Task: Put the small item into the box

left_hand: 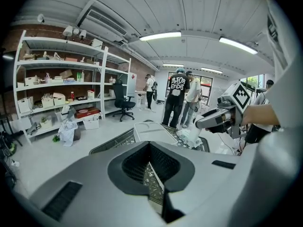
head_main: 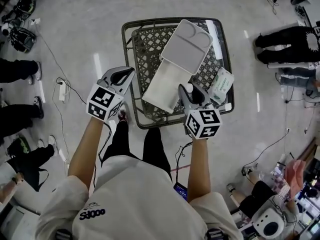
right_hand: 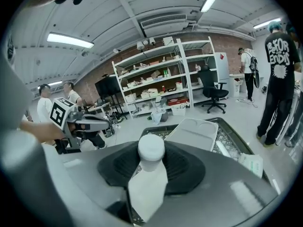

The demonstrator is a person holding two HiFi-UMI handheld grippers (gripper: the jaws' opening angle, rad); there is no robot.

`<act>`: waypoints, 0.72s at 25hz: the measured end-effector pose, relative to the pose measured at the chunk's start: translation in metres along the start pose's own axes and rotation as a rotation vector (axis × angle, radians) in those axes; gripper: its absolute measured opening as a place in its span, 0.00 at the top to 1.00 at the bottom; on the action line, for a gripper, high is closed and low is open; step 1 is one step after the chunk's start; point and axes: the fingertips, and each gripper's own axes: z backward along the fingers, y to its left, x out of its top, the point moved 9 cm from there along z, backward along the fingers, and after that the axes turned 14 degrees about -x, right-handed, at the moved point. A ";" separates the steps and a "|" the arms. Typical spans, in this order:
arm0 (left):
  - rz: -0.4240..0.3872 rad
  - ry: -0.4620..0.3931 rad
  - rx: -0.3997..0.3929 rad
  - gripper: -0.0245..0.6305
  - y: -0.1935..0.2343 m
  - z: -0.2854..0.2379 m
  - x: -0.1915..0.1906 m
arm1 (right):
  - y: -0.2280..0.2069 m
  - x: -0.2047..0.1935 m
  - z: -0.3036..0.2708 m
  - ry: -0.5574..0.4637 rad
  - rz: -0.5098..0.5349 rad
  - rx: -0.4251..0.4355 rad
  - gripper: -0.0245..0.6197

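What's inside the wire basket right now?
An open white box and a white-green packet at the right side. The box hides the basket floor beneath it, so anything under it cannot be seen.

The left gripper (left_hand: pixel 149 146) filled the foreground. Its grey jaws were drawn together with nothing between them, and only mesh showed through the slit. Beyond them stood a wire basket (left_hand: pixel 113 142) with a white tray (left_hand: pixel 152 130) propped inside it. Near the basket's right edge hung the right gripper (left_hand: pixel 199 124), a small white item (left_hand: pixel 191 136) at its tips. White shelves (left_hand: pixel 61 89) lined the left wall, and several people (left_hand: pixel 177 98) stood past the basket's far edge.
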 end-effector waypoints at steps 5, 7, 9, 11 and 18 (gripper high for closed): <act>0.025 0.026 0.004 0.96 0.004 -0.006 -0.014 | -0.001 -0.019 -0.030 0.076 -0.004 0.009 0.73; 0.026 0.039 0.003 0.96 0.007 -0.006 -0.018 | 0.000 -0.023 -0.041 0.095 -0.006 0.009 0.73; 0.033 0.051 0.003 0.96 0.010 -0.007 -0.023 | 0.003 -0.027 -0.050 0.111 -0.004 0.015 0.73; 0.047 0.064 0.003 0.96 0.012 -0.008 -0.031 | 0.005 -0.033 -0.059 0.131 0.003 0.023 0.73; 0.068 0.104 -0.006 0.96 0.019 -0.017 -0.054 | 0.006 -0.053 -0.095 0.206 0.022 0.012 0.73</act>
